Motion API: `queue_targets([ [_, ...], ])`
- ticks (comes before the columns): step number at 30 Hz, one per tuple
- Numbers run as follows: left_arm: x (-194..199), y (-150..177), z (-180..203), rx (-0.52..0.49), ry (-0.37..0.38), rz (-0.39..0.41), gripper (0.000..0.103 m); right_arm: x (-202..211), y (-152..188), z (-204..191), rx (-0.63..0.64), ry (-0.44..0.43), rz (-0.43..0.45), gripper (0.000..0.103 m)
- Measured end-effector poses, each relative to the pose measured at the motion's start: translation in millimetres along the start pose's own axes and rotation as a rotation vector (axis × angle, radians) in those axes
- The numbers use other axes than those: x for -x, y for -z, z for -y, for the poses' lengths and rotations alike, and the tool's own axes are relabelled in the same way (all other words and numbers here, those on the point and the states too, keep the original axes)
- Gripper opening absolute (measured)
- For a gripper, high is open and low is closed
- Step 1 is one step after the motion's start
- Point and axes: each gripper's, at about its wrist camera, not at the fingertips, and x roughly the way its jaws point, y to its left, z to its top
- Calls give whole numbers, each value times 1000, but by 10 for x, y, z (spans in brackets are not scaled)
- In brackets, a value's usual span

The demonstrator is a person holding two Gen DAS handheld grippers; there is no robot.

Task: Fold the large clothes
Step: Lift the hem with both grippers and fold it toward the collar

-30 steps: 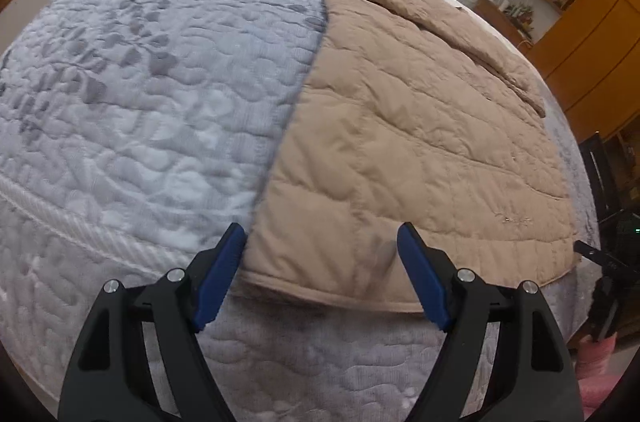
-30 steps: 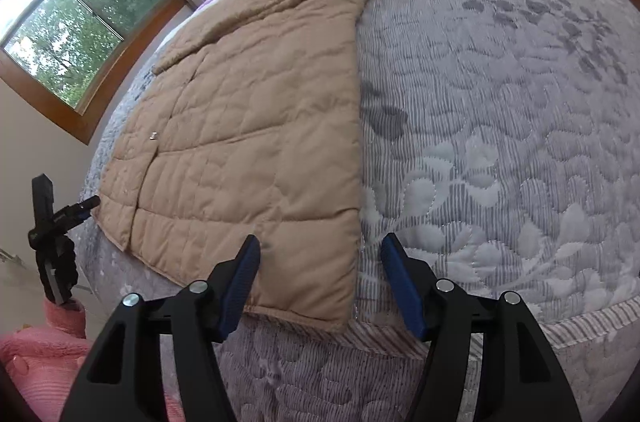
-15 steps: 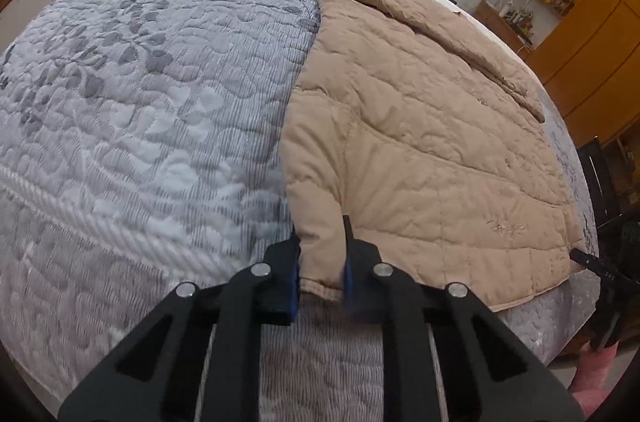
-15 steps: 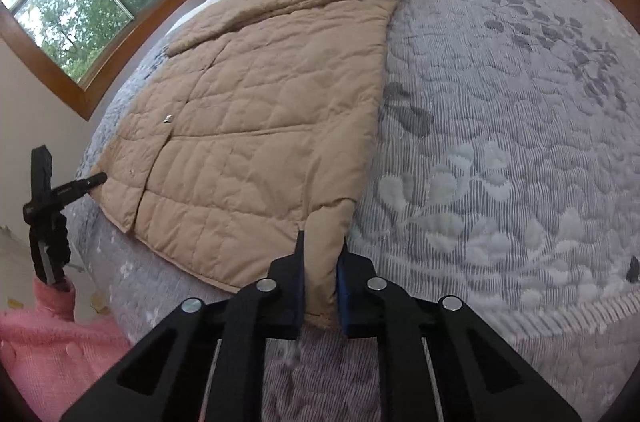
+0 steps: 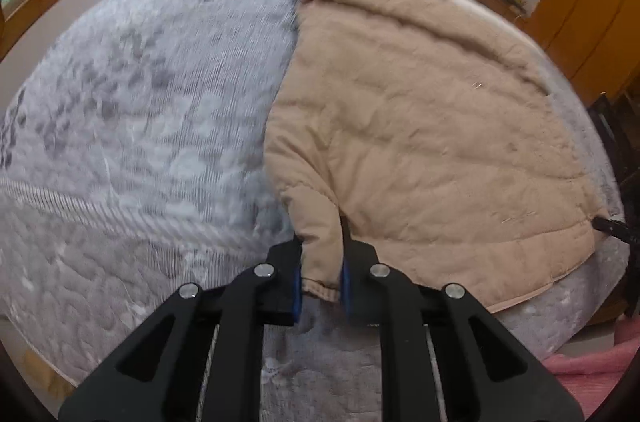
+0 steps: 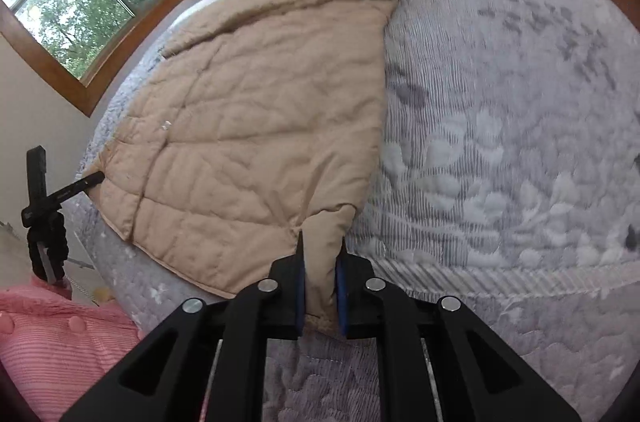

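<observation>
- The tan quilted coat (image 5: 420,126) lay spread on the bed's grey bedspread (image 5: 132,126), its hem at the near edge.
- The left hand-held gripper (image 5: 320,278) was clenched on one near hem corner, which rose into a peak.
- The right hand-held gripper (image 6: 320,286) was clenched on the coat (image 6: 248,126) at its other near corner, beside the bare bedspread (image 6: 500,126).
- A pink textile (image 6: 52,338) lay below the bed.

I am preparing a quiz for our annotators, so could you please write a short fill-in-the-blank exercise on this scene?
1. The left gripper is shut on the hem of the ____ quilted jacket.
2. The right gripper is ____ on the jacket's hem.
3. The jacket lies on a grey ____.

Missing words: tan; shut; bedspread
</observation>
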Motion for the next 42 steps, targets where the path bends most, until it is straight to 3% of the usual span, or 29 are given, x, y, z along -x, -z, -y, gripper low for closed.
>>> queue_targets([
  [6, 411, -417, 137, -31, 66, 132, 12, 342, -340, -164, 79, 16, 75, 11],
  [14, 299, -1248, 225, -48, 39, 193, 12, 541, -1191, -196, 130, 46, 133, 11],
  [24, -255, -2363, 271, -22, 2, 227, 11, 272, -2377, -56, 119, 77, 100, 11],
  [30, -684, -2926, 278, 0, -26, 198, 11, -11, -2932, 128, 70, 98, 63, 11],
  [42, -1643, -3567, 175, 84, -71, 103, 11, -793, -3703, 700, -96, 78, -26, 11],
])
